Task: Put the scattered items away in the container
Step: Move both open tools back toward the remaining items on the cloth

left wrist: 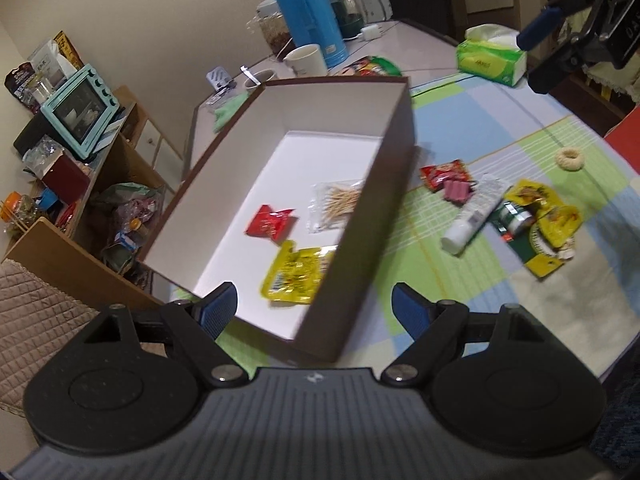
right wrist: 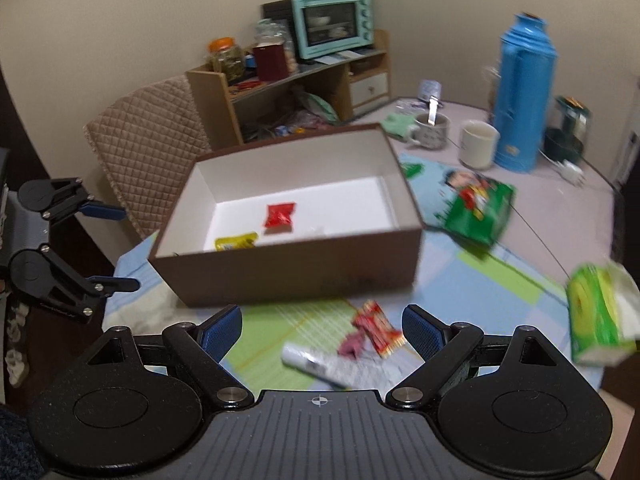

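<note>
Right gripper (right wrist: 322,330) spread wide, holding nothing, hovers just above white tube (right wrist: 316,366) and red snack packet (right wrist: 378,330) on checked cloth. Tube long axis runs across jaw gap, slightly slanted (blurred). Left gripper (left wrist: 314,308) also spread, empty, at near corner of brown box (right wrist: 288,276). Box beyond tube; cloth between them is free.

Checked tablecloth (left wrist: 540,152), brown box (left wrist: 396,184), white tube (left wrist: 476,212), snack packets (left wrist: 444,172), tissue box (left wrist: 492,60), blue thermos (left wrist: 304,12)
</note>
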`<act>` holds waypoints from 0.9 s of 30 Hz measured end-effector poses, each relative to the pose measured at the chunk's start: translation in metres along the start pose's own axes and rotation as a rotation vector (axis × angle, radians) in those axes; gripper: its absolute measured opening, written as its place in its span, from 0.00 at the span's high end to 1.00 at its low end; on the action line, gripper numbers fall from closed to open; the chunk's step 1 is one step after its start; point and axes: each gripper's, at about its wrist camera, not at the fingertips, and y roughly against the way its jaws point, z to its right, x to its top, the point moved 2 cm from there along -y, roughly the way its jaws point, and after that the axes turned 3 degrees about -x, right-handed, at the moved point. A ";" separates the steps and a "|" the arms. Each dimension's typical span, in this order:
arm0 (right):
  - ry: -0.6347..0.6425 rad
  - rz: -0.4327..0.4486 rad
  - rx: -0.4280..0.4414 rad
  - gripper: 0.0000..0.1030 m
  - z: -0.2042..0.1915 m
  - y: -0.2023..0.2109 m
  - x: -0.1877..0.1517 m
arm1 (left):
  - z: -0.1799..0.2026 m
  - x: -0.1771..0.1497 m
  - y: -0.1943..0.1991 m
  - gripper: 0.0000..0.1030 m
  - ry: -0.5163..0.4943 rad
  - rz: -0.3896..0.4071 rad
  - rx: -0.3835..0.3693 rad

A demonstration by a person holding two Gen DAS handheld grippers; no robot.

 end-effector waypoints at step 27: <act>-0.366 -0.106 -0.140 0.13 0.072 0.036 -0.126 | 0.102 0.011 -0.053 0.20 -0.074 -0.028 -0.185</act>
